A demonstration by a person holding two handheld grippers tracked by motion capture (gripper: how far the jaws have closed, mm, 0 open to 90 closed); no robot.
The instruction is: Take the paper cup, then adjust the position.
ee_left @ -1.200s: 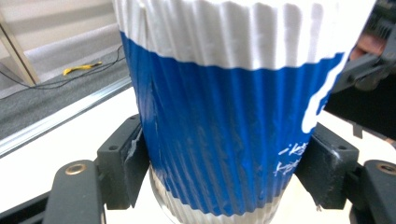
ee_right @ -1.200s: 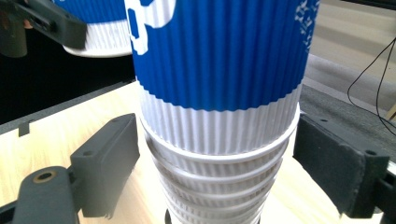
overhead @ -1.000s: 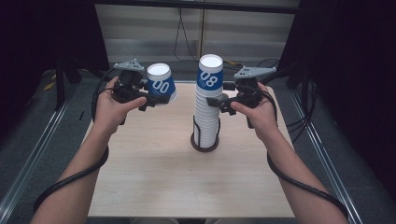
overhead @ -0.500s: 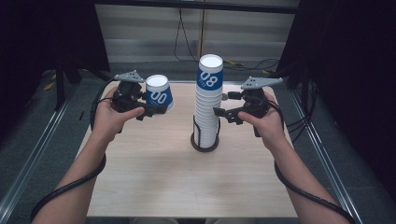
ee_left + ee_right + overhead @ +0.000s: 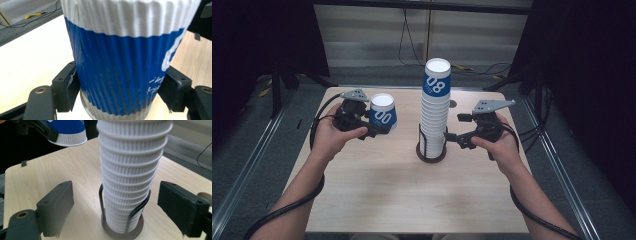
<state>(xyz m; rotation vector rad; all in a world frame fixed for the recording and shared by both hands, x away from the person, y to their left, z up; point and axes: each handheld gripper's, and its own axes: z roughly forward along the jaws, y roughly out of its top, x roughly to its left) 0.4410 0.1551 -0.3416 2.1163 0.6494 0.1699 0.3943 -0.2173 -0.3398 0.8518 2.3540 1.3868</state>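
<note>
Blue-and-white ribbed paper cup (image 5: 383, 112), upside down, left of centre — a tall stack of cups (image 5: 435, 107) stands upright mid-frame.

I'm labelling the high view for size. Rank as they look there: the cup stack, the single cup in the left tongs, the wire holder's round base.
1. Cup stack, clearly largest.
2. Single cup.
3. Round base; mostly hidden by the stack, so unsure against the cup.

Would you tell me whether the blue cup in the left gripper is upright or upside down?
Upside down: the blue cup has its wider rim lowest.
</note>
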